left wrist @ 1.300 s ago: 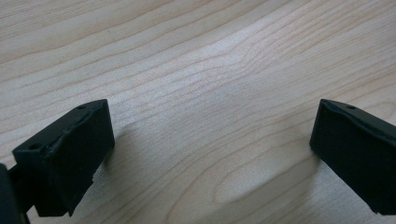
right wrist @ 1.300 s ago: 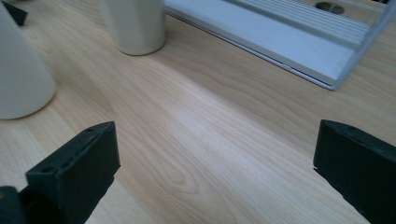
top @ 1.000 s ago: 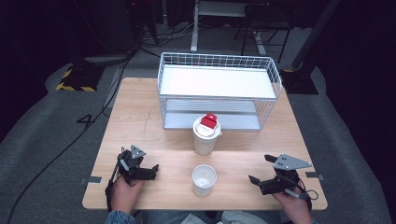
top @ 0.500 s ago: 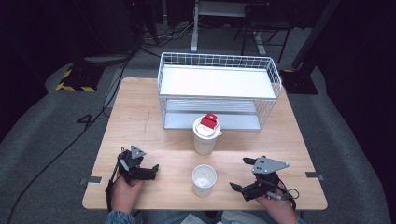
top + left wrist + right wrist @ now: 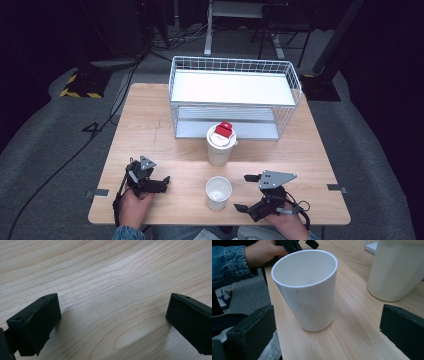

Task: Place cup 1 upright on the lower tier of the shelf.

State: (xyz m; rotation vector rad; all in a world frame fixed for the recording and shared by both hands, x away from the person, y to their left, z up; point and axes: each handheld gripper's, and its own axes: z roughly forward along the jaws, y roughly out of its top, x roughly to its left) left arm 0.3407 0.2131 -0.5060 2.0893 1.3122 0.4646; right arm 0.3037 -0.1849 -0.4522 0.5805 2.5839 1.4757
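Item: small white open-topped plastic cup (image 5: 218, 192), upright near the near edge of the pale wooden desk (image 5: 150, 130), centre.

Behind it: taller cream lidded cup (image 5: 220, 145) carrying a red cap (image 5: 224, 130). Far side: white wire two-tier basket rack (image 5: 235, 97).

Right tongs (image 5: 251, 192): wide, empty, just right of the small cup, levelled at it.

Left tongs (image 5: 164, 181): wide, empty, resting on bare desk at near left.

Handling, as judged: bracket the cup at mid-height, centred, and close gently; a light cup tips from any one-sided nudge.
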